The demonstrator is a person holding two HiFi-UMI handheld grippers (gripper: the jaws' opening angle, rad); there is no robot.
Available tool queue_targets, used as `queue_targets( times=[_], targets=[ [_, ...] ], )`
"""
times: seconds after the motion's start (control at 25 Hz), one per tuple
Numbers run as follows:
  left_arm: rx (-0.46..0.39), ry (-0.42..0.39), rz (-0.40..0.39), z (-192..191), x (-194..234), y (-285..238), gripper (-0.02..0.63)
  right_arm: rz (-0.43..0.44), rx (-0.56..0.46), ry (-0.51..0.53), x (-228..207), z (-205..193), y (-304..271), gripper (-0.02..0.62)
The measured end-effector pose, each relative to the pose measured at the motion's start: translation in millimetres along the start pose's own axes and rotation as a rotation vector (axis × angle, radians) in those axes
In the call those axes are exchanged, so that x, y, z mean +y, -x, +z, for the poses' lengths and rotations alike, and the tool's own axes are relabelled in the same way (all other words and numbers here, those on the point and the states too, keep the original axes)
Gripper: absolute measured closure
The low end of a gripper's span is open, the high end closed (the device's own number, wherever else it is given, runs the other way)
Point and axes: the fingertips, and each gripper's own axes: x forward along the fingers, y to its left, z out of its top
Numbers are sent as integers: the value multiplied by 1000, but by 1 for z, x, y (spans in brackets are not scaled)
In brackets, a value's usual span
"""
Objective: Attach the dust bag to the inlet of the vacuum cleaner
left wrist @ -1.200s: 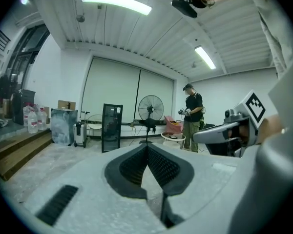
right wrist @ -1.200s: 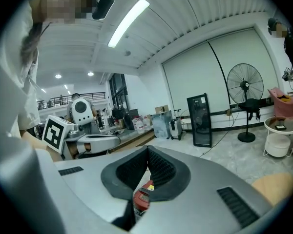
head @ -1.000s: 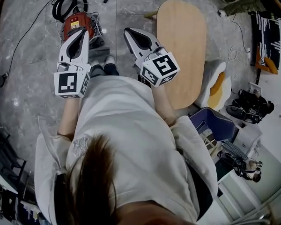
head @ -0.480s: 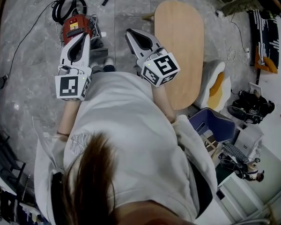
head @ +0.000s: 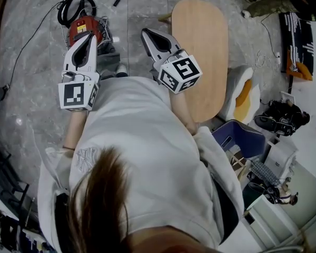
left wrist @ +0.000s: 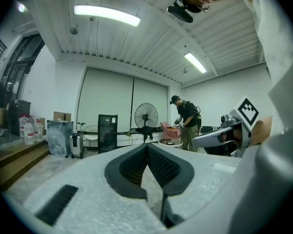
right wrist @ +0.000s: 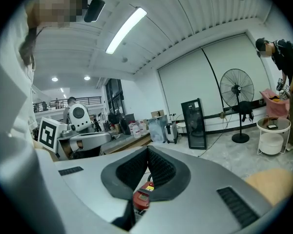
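Floor (head: pixel 26 88): grey stone slabs are running under the whole scene in the head view.
Vacuum cleaner (head: pixel 83 27): a red body is sitting on the floor at the upper left, and it is also showing through the gap under the right claw in the right gripper view.
Hose (head: pixel 73 1): a black hose is coiling on the floor just behind the red body.
Left gripper (head: pixel 90 37): it is hovering level above the floor, its tip overlapping the near edge of the vacuum cleaner in the head view. Its jaws are pressing together with nothing between them.
Dust bag: a grey item (head: pixel 108 47) is lying just beside the vacuum cleaner, between the two gripper tips. I cannot tell whether it is the bag.
Right gripper (head: pixel 146 33): it is pointing slightly down, well apart from the vacuum cleaner. Its jaws are meeting tip to tip and holding nothing.
Table (head: pixel 205 57): an oval wooden top is standing just to the right of the right gripper.
Fan (left wrist: pixel 146 117): it is standing upright across the room.
Bystander (left wrist: pixel 186 123): a person is bending over a small round stand beside the fan.
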Motion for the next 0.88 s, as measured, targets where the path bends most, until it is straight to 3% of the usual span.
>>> queue_targets(
  times=[0.88],
  targets=[
    [-13, 0, 15, 5, 5, -4, 589, 15, 1, 12, -1, 5, -10, 594]
  ],
)
